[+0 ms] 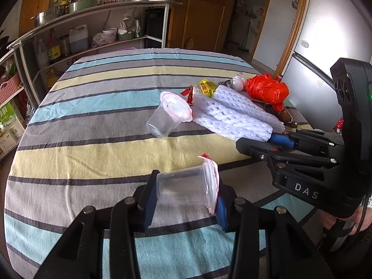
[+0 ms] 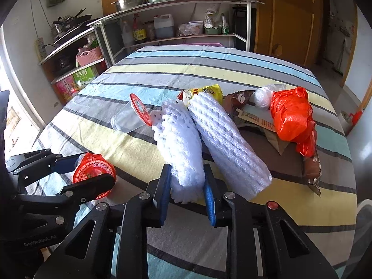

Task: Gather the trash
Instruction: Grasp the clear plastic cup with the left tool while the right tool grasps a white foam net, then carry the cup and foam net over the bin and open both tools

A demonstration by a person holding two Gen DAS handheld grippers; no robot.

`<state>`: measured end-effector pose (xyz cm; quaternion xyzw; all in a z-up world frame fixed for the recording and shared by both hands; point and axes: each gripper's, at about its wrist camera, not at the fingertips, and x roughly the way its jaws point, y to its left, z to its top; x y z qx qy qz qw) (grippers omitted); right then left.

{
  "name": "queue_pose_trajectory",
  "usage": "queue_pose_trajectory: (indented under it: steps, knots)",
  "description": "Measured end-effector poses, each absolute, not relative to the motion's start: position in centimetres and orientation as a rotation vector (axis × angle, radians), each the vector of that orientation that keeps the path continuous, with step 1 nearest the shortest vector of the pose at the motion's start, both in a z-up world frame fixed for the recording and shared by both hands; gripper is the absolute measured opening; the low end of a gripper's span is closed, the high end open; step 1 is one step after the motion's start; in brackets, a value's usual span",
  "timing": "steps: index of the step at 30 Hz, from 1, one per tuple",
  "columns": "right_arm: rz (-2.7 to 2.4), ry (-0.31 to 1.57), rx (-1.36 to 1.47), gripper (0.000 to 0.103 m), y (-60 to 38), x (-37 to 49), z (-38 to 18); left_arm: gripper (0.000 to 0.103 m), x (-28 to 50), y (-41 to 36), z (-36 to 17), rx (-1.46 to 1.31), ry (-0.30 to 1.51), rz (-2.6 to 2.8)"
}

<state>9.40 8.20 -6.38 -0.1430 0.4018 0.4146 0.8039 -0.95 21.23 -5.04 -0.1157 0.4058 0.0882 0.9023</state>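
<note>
- a striped cloth (image 1: 93,144) covers the table; kitchen shelves (image 1: 97,23) stand at 11 o'clock.
- two white foam nets (image 2: 223,134) lie at centre; one red bag (image 2: 290,116) at 2 o'clock.
- two clear cups: one (image 1: 167,116) lies loose mid-table.
- left gripper (image 1: 186,204) is clamped on the other cup (image 1: 186,186).
- right gripper (image 2: 186,197) squeezes one net's near end.

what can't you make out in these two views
- Brown wrapper: mostly hidden under foam nets in both views.
- Yellow packet: print too small, half covered by foam net.
- Held cup: lid print faces away in left view.
- Any bin: none in view.
</note>
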Motion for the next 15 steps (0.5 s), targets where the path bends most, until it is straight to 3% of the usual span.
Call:
queue_pose_trajectory:
  steps: [15]
  knots:
    - [0.908,0.809,-0.218,0.024,5.2,7.7,-4.6,0.043,-1.2,19.9,-3.3,-0.207,0.801,0.169]
